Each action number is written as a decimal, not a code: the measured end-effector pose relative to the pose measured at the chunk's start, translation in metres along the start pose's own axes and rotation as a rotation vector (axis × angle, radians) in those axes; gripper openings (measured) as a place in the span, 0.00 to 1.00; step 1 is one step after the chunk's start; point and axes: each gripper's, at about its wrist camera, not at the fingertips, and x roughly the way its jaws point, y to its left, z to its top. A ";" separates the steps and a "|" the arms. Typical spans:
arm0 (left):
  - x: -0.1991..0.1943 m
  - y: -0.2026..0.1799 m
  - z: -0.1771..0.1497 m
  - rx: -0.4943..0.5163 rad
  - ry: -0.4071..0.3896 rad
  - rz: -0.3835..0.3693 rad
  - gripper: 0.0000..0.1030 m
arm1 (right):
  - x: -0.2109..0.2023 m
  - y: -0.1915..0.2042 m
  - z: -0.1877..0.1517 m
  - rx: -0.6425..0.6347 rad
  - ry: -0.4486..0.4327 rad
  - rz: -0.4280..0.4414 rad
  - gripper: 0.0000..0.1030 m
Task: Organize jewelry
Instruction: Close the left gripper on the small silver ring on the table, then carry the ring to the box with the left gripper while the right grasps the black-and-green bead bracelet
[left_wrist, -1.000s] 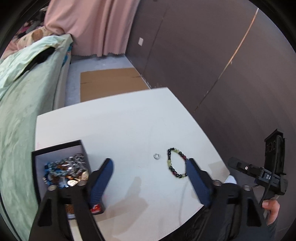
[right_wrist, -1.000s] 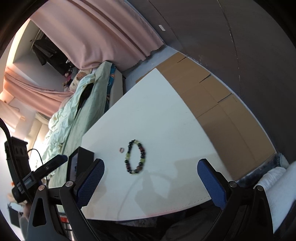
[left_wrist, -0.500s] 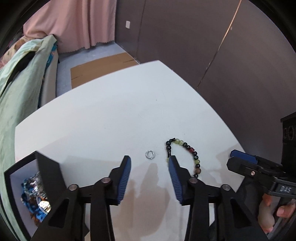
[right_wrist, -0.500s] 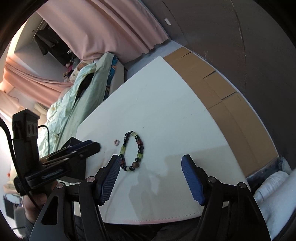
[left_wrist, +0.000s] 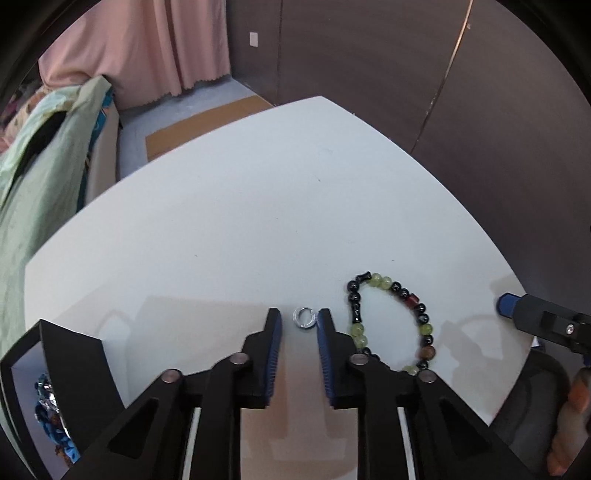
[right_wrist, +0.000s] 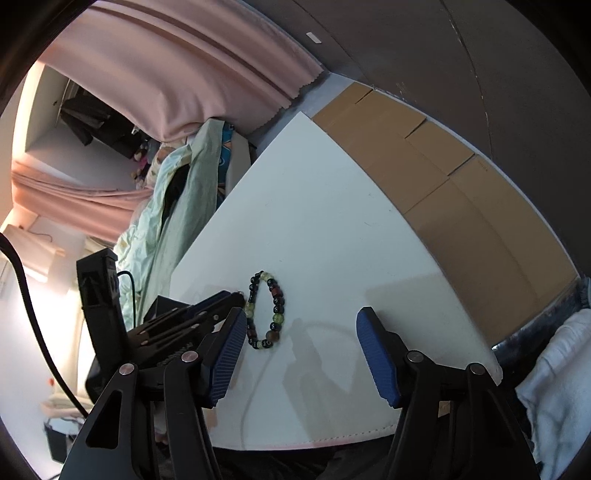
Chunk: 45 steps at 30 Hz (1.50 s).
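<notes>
A small silver ring (left_wrist: 304, 317) lies on the white table (left_wrist: 258, 221). My left gripper (left_wrist: 299, 315) points down at it with a blue fingertip on either side; its jaws are closing and the pads do not press the ring. Just right of it lies a bracelet (left_wrist: 411, 298) of green, black and red beads. My right gripper (right_wrist: 301, 315) hovers over the near end of the bracelet (right_wrist: 276, 295), which sits by its left finger. Its jaws are closing too, with no pad touching the beads. A black jewelry box (left_wrist: 70, 354) with blue and silver pieces stands at the lower left.
A bed with a pale green cover (left_wrist: 37, 177) runs along the table's left side. Flat cardboard (right_wrist: 461, 221) lies on the floor beyond the far edge, under a dark wall. A pink curtain (left_wrist: 155, 48) hangs at the back. A person's hand (left_wrist: 569, 424) holds the right gripper's handle.
My left gripper came down and rightward from beside the box to the ring, and its jaws narrowed around it. The right gripper's jaws also narrowed as it sank slightly toward the bracelet.
</notes>
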 end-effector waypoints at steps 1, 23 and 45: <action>-0.001 0.001 -0.001 0.000 -0.003 0.001 0.16 | 0.001 0.001 -0.001 -0.002 0.000 -0.001 0.62; -0.050 0.032 0.003 -0.072 -0.083 -0.010 0.12 | 0.036 0.039 0.011 -0.127 0.098 -0.082 0.56; -0.117 0.086 -0.023 -0.191 -0.198 -0.002 0.12 | 0.076 0.089 -0.001 -0.371 0.137 -0.484 0.33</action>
